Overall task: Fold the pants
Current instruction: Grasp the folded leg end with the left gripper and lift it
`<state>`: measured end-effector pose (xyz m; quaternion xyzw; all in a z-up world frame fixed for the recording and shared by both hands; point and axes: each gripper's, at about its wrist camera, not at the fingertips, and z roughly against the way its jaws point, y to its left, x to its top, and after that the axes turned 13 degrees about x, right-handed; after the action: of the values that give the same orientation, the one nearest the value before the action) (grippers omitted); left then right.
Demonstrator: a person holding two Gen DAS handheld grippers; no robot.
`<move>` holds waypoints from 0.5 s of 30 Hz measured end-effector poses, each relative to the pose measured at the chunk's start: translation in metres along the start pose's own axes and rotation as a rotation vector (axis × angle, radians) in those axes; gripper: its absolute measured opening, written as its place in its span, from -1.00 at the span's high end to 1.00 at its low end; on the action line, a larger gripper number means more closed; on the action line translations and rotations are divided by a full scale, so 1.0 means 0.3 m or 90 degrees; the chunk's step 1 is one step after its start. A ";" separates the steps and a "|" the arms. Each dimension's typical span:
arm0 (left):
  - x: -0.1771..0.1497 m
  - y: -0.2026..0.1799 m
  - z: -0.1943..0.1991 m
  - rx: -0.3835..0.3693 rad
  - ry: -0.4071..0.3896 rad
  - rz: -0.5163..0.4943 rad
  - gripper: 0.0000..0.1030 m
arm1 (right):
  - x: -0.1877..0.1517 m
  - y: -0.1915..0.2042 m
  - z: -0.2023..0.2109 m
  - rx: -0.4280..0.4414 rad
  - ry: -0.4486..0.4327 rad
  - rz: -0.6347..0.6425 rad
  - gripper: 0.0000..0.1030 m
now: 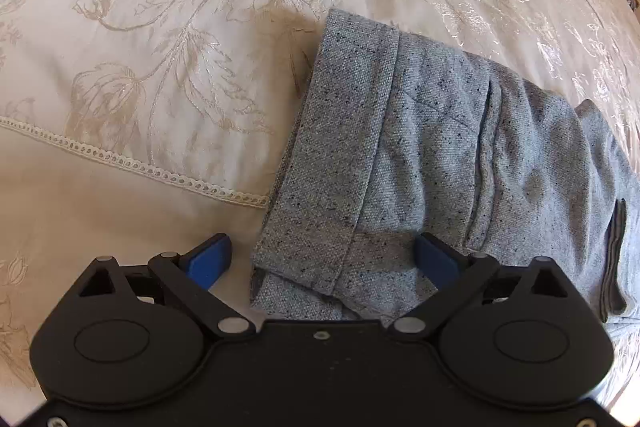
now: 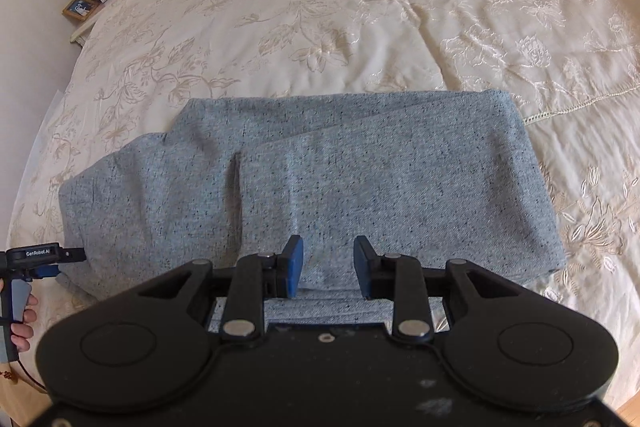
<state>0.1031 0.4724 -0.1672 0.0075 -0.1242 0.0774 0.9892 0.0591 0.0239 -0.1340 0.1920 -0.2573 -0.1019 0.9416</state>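
Grey speckled pants (image 1: 420,155) lie folded on the cream bedspread (image 1: 160,47). In the left wrist view my left gripper (image 1: 322,259) is open wide, its blue pads either side of the near corner of the hem end, just above the cloth. In the right wrist view the pants (image 2: 360,187) lie as a folded stack, one layer lapped over another. My right gripper (image 2: 328,265) is open, its blue pads a short gap apart over the near edge of the cloth. The left gripper's body (image 2: 44,255) shows at the far left, held by a hand.
The embroidered bedspread (image 2: 360,7) spreads around the pants, with a lace seam (image 1: 140,163) to the left. A nightstand (image 2: 86,11) with a lamp, clock and photo frame stands by the wall at the bed's far left. The bed's edge lies near my right gripper.
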 end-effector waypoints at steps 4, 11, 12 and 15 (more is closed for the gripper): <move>0.016 -0.008 -0.017 -0.010 0.008 0.000 -0.99 | -0.020 0.039 -0.019 -0.003 0.013 -0.007 0.40; 0.050 -0.006 -0.025 -0.064 0.018 0.015 -0.59 | -0.026 0.095 -0.058 0.001 0.036 0.001 0.39; 0.051 -0.008 -0.014 -0.080 0.014 0.016 -0.39 | -0.027 0.102 -0.062 0.002 0.038 0.001 0.40; 0.057 -0.001 0.029 -0.126 0.013 0.034 0.17 | -0.031 0.115 -0.076 0.006 0.047 0.002 0.40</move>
<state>0.1175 0.4744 -0.1544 -0.0945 -0.1217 0.0908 0.9839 0.0664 0.0648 -0.1419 0.1997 -0.2235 -0.0918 0.9496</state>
